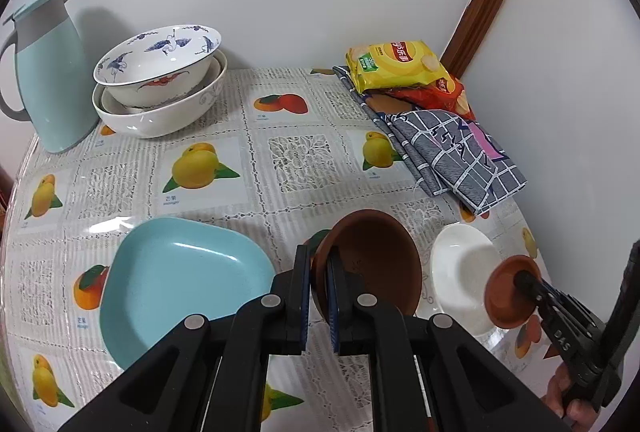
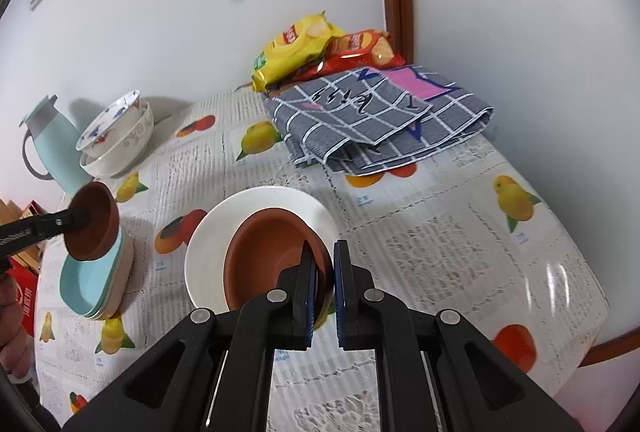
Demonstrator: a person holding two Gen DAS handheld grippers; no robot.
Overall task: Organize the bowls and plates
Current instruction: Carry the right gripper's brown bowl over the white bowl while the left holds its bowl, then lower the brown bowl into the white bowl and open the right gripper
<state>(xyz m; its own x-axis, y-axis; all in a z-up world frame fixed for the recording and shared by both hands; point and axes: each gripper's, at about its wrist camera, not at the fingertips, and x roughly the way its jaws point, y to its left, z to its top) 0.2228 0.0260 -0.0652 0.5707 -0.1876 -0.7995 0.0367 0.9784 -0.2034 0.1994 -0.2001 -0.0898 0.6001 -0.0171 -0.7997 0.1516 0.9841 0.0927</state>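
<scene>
Each of your grippers pinches a brown bowl's rim: left gripper (image 1: 318,264), right gripper (image 2: 324,264). The bowl stack (image 1: 160,88) lies at ten o'clock, nearer your left.

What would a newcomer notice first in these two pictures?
Each gripper pinches a brown bowl by its rim: the left gripper holds one beside the blue plate, the right gripper holds another over the white plate. Stacked patterned bowls stand by the far wall.
</scene>
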